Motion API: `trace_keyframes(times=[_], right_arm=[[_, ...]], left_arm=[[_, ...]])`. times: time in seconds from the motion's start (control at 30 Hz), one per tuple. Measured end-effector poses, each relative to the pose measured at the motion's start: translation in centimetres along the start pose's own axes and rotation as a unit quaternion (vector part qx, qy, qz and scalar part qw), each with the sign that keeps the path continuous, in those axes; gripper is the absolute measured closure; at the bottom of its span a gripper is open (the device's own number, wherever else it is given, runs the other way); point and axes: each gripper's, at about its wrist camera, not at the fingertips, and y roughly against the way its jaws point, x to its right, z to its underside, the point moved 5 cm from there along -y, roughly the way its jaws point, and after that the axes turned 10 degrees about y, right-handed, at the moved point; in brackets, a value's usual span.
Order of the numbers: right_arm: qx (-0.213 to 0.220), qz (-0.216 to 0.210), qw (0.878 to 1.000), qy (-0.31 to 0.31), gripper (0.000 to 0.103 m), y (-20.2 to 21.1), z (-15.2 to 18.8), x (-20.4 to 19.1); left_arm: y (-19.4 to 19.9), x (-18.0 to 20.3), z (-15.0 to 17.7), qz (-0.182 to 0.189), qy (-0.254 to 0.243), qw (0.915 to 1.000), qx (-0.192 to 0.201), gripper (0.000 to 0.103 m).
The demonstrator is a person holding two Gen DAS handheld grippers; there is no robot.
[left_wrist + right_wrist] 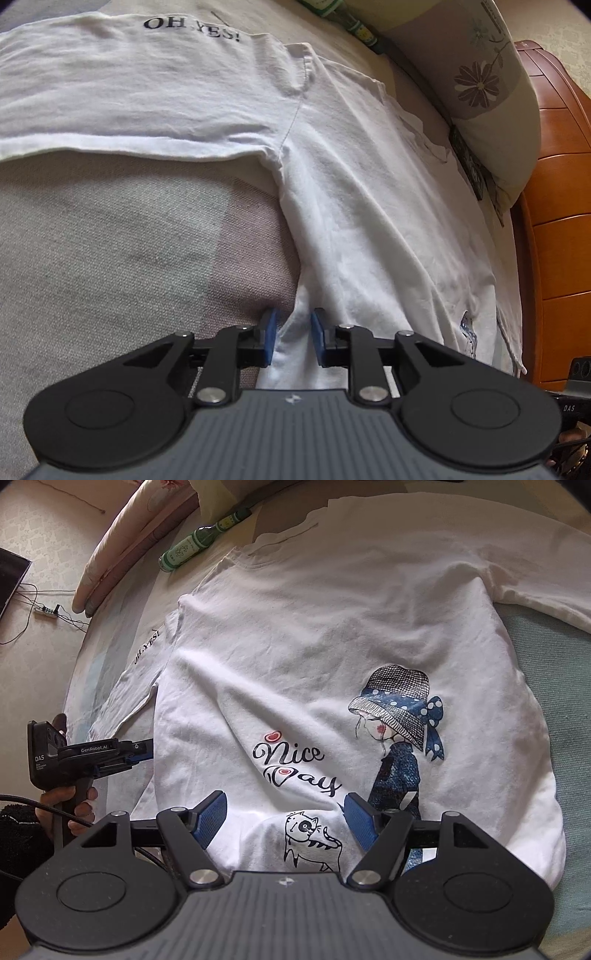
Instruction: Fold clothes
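A white long-sleeved shirt (332,646) lies flat, front up, on a bed, printed with "Nice Day", a girl in a hat and a cat. Its left sleeve (129,96) reads "OH YES!". My left gripper (293,338) sits at the shirt's left side edge near the hem, its blue pads a little apart with white cloth between them; it also shows from the side in the right wrist view (142,755). My right gripper (284,821) is open wide and empty, hovering over the lower front by the cat print.
The bed cover (110,258) is grey-beige. A green bottle (201,541) lies beyond the collar, beside pillows (491,92). A wooden headboard (554,221) stands at the bed's end. A power strip with cables (46,610) lies on the floor.
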Motion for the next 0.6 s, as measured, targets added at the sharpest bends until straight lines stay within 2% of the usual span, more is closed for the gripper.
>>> trace_keyframes(times=[0.07,0.2,0.27,0.43,0.57,0.6], right_arm=[[-0.001,-0.001,1.000,0.003,0.028,-0.2,-0.1,-0.3],[-0.001,-0.003,1.000,0.010,0.028,-0.6,-0.3,-0.9],[-0.002,-0.002,1.000,0.012,0.028,-0.6,-0.4,-1.0],[-0.003,0.005,1.000,0.016,0.028,-0.5,-0.5,-1.0],[-0.003,0.011,1.000,0.018,0.028,-0.2,-0.6,-0.7],[-0.001,0.016,1.000,0.021,0.028,0.0,-0.8,-0.6]], left_arm=[[-0.2,0.4,-0.1,-0.005,-0.014,0.9999,-0.005,0.081],[-0.3,1.6,0.5,-0.037,-0.052,0.9979,-0.002,0.091],[0.0,1.9,0.8,-0.062,-0.052,0.9967,0.006,0.102],[4.9,0.7,2.1,-0.087,0.025,0.9920,0.087,0.103],[6.2,-1.4,3.0,-0.136,0.048,0.9858,0.085,0.102],[6.0,-0.8,2.6,-0.131,0.034,0.9869,0.088,0.102]])
